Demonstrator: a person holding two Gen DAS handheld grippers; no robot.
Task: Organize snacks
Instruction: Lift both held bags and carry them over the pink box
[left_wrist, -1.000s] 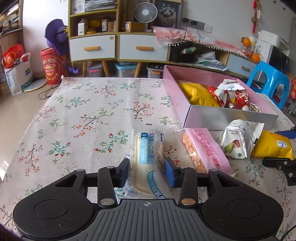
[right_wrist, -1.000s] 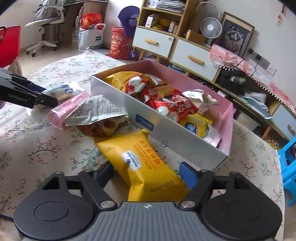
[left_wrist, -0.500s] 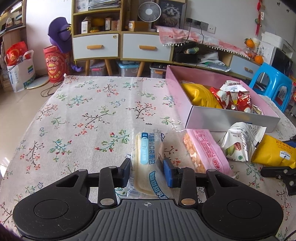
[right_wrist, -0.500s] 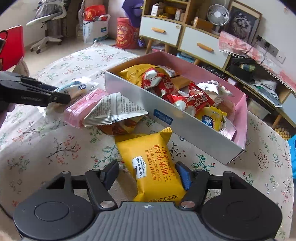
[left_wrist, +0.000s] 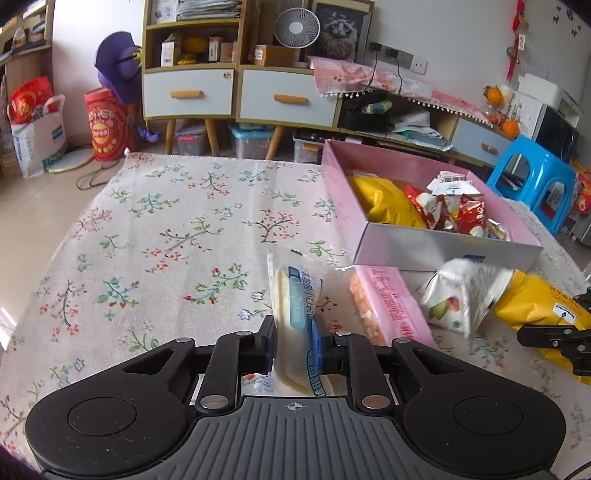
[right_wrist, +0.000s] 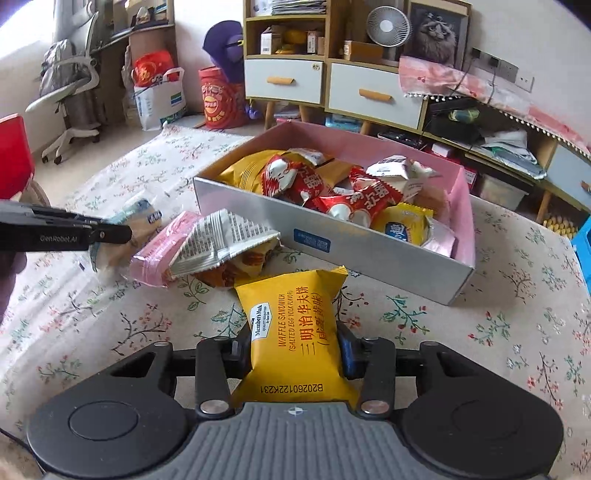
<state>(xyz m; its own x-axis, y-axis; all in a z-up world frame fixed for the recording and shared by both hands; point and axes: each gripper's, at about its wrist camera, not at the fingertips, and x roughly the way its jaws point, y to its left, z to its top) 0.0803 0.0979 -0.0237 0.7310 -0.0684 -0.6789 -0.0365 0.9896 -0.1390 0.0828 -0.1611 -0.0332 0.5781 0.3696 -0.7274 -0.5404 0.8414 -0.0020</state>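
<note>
Yellow foil waffle sandwich pack (right_wrist: 295, 332) is clamped in the right gripper (right_wrist: 293, 350); left gripper (left_wrist: 293, 343) pinches a clear-wrapped pale bread snack (left_wrist: 291, 314), pink cardboard box (right_wrist: 461, 206) ahead.

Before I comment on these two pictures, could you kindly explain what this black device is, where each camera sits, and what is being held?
No robot here: a person holds one two-fingered tool in each hand, and a fisheye camera on each looks forward along its fingers. In the left view, the left tool is shut on a clear bread packet with blue lettering. In the right view, the right tool is shut on a yellow waffle sandwich packet. On the floral tablecloth lie a pink wafer packet and a silver nut packet, beside a pink cardboard box holding more snacks.
</note>
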